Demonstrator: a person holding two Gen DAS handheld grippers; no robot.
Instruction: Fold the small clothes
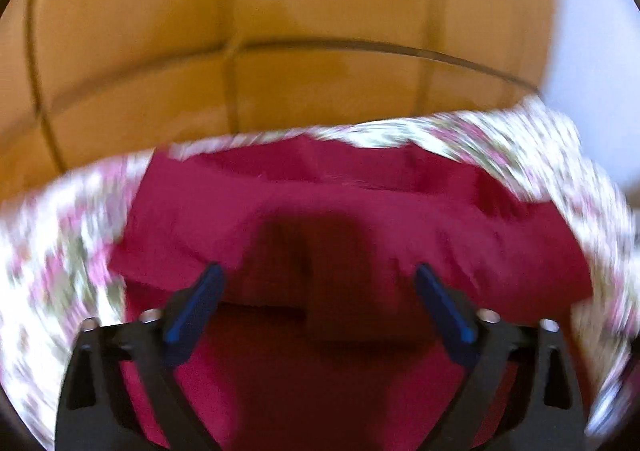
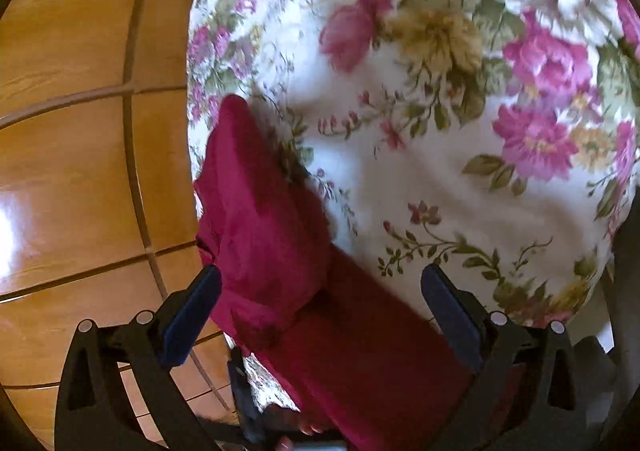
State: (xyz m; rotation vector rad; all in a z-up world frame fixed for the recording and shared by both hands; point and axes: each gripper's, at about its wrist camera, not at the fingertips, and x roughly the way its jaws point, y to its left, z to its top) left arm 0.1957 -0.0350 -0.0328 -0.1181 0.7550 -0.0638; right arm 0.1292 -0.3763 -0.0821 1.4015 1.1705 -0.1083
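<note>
- Left wrist view, from the left: a flowered cloth [image 1: 60, 251] covers the surface, and the wooden floor [image 1: 280, 31] lies beyond its far edge.
- The red garment [image 1: 340, 203] is spread across the middle of that cloth, with a fold line running across it near the camera.
- The left gripper [image 1: 318, 283] hangs over the garment with its jaws apart. Nothing is pinched between them, and the blur makes contact hard to judge.
- Right wrist view, from the left: floor [image 2: 80, 131], then the cloth's edge, then the red garment [image 2: 272, 219] bunched in a thick ridge along that edge.
- The right gripper [image 2: 320, 283] straddles the garment with jaws spread wide, neither pad pressing on it.
- Handling, as a judgement: the garment looks light, soft and limp, so it will sag and crumple instead of keeping a shape. It is not fragile.
- A hem or a corner of a single layer looks the best place to pinch. Taking the bunched ridge would probably drag several layers together.
</note>
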